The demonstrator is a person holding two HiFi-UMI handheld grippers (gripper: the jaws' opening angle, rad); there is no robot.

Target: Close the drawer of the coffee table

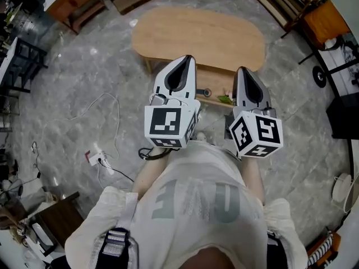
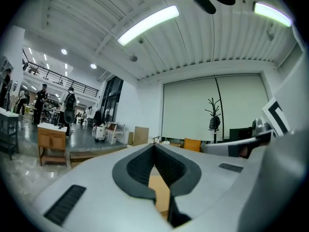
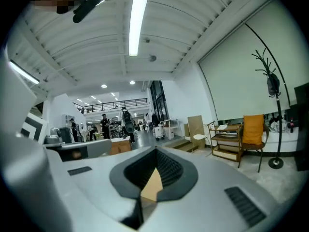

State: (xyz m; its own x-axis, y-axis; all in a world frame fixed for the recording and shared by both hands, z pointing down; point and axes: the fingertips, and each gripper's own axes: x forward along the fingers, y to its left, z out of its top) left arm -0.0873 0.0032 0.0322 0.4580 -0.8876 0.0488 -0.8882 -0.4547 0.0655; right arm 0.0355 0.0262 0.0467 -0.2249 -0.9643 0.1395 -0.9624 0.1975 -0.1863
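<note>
In the head view the oval wooden coffee table (image 1: 196, 38) stands on the grey stone floor in front of me. Its drawer (image 1: 216, 82) is pulled out toward me on the near side, with a small round object and something green inside. Both grippers are held level above that drawer. My left gripper (image 1: 188, 58) is shut and empty, its tip over the table's near edge. To its right, my right gripper (image 1: 242, 70) is also shut and empty. In the left gripper view the left gripper (image 2: 154, 144) shows closed tips; in the right gripper view so does the right gripper (image 3: 155, 150).
A white power strip (image 1: 94, 158) with cables lies on the floor at the left. A wooden cabinet (image 1: 73, 1) stands at the back left, an orange chair (image 1: 324, 21) at the back right, and a black box (image 1: 343, 114) at the right.
</note>
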